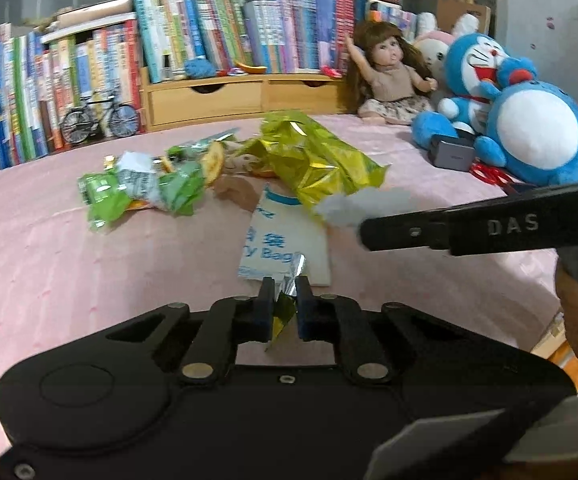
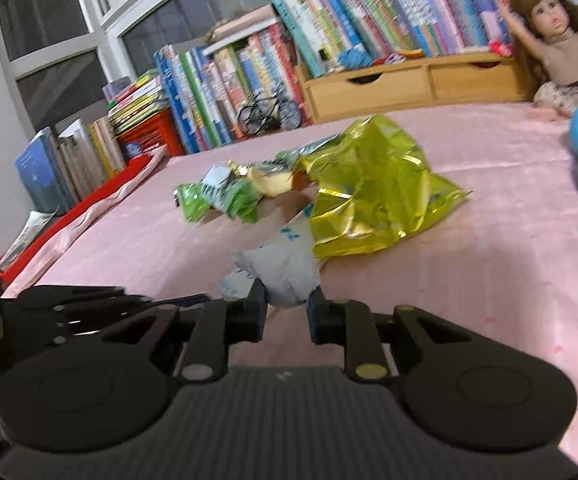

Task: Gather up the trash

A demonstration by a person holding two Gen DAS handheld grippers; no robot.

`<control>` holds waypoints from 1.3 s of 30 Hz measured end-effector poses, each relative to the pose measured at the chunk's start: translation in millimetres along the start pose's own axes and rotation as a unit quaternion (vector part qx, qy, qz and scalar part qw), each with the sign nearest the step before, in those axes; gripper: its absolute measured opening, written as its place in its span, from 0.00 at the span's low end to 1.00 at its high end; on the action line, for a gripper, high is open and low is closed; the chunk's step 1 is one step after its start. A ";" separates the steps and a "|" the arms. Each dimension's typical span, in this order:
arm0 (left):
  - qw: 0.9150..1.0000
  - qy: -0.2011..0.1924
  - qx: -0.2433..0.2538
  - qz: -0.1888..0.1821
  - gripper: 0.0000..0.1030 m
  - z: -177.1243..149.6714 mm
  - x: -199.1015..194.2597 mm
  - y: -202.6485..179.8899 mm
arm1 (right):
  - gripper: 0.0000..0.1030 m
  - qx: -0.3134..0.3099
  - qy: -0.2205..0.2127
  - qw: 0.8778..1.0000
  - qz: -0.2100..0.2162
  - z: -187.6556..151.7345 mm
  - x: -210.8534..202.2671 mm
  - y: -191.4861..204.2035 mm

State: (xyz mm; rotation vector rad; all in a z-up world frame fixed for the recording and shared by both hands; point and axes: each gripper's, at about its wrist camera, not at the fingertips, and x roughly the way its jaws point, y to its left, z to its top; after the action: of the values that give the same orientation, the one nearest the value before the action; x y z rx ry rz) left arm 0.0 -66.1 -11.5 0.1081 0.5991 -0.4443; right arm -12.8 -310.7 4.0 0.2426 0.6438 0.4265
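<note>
1. Right now the left gripper (image 1: 285, 292) pinches a small scrap of gold-and-silver foil wrapper (image 1: 285, 308) between its nearly closed fingers, just above the pink tablecloth (image 1: 69, 260).
2. Meanwhile the right gripper (image 2: 287, 300) clamps a crumpled white tissue wad (image 2: 285, 272) with its fingers set narrow; in the left wrist view the same wad (image 1: 349, 208) shows at the tip of the right gripper's black finger (image 1: 409, 232).
3. Lying flat on the cloth between the two grippers is a white paper bag with blue print (image 1: 281, 240), its far end tucked under a large yellow-green foil bag (image 1: 313, 152).
4. Left of the foil bag sits a heap of green snack wrappers (image 1: 137, 188), touching it.
5. Behind the trash stand rows of books (image 1: 209, 32), a wooden drawer unit (image 1: 241, 96) and a small model bicycle (image 1: 101, 120).
6. At the far right sit a doll (image 1: 389, 72) and blue plush toys (image 1: 529, 120), well apart from the wrappers.
</note>
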 end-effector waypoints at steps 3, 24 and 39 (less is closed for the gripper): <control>1.000 -0.004 -0.013 0.012 0.06 -1.8 -8.7 5.2 | 0.24 -0.010 -0.009 1.000 -0.012 -4.3 -4.8 6.1; 0.997 -0.033 -0.065 0.026 0.06 -23.4 -66.4 23.1 | 0.24 -0.063 -0.023 0.997 -0.034 -42.9 -20.7 49.5; 0.996 0.012 -0.086 -0.024 0.05 -81.9 -175.4 13.9 | 0.25 -0.083 0.046 0.995 0.005 -118.7 -79.0 89.6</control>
State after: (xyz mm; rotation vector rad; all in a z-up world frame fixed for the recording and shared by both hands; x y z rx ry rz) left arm -165.5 30.2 20.1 -0.0660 0.6614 -0.4358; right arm -171.2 -257.0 -15.4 0.0683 0.6925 0.5005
